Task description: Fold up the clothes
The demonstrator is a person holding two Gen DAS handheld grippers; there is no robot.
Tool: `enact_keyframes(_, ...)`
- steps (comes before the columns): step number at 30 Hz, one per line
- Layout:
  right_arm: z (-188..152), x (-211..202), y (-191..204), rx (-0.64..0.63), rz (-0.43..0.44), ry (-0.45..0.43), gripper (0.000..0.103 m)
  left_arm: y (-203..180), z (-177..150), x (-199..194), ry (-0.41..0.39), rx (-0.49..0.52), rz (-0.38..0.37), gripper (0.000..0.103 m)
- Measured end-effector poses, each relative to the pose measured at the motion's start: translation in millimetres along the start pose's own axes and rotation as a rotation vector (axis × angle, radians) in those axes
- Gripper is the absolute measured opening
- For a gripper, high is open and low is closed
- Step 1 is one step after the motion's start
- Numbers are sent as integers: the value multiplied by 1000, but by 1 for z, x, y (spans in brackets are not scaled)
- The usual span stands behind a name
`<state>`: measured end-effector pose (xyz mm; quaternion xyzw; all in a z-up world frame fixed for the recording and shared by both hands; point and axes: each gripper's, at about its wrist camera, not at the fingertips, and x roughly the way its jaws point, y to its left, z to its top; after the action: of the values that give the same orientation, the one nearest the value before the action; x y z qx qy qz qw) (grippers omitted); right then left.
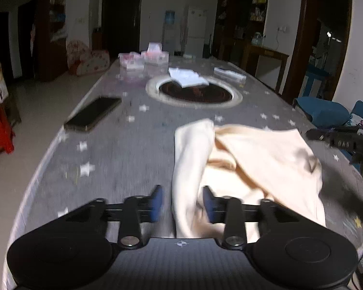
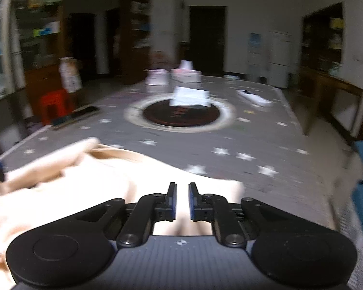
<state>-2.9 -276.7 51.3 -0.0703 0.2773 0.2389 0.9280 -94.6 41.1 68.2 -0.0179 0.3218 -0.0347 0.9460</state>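
Left wrist view: cream garment (image 1: pixel 249 159) lying crumpled on the star-printed counter (image 1: pixel 113 149), directly ahead of the left gripper (image 1: pixel 182 201). Its blue-padded fingers (image 1: pixel 156 201) stand wide apart, and a long strip of the garment, perhaps a sleeve, runs forward through the gap between them; whether either pad touches the cloth cannot be told, and nothing is pinched. Ahead and to the left of the fingers lies a dark phone (image 1: pixel 92 117); farther ahead, a round dark inset (image 1: pixel 196 91) with a folded white cloth (image 1: pixel 187 77) on its rim. The right gripper's body shows only as a dark shape at the right edge, past the garment.

Right wrist view: right gripper (image 2: pixel 181 201) poised over the same cream garment (image 2: pixel 72 188), which spreads below and to the left of its fingers (image 2: pixel 172 201). These are parted by a narrow gap, with pale cloth visible through it; they appear not to be clamped on it, though motion blur leaves contact uncertain.

Step in hand, as a judgement: the garment is not yet laid flat, and both grippers are positioned for a grasp. The next move calls for closing each pair of fingers on one layer of cloth only, then drawing it out smooth.

Between views: only the left shows the strip passing between fingers and the garment's far edge; only the right shows the bulk spreading leftward and a red stool (image 2: pixel 54 105) beyond the counter.
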Motion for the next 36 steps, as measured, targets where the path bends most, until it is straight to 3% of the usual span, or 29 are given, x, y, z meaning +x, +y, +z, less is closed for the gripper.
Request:
enact_keyframes(6, 19, 24, 48, -85, 161, 26, 25, -11, 23, 33, -4, 69, -24, 49)
enact_keyframes(12, 33, 53, 76, -125, 220, 52, 26, -13, 29, 79, 67, 102, -37, 46)
enact_keyframes(14, 36, 62, 81, -131, 234, 62, 26, -8, 28, 87, 79, 92, -37, 21)
enact_keyframes(18, 40, 80, 94, -150, 259, 78, 31, 2, 25, 80, 55, 53, -40, 9)
enact_keyframes(25, 39, 112, 112, -206, 227, 129, 29, 31, 21, 52, -3, -46, 37, 7)
enact_keyframes(28, 34, 111, 110, -216, 198, 134, 8, 46, 15, 40, -16, -95, 73, 7)
enact_keyframes(36, 28, 49, 74, -213, 88, 15, 6, 77, -8, 16, -17, -183, 146, 8)
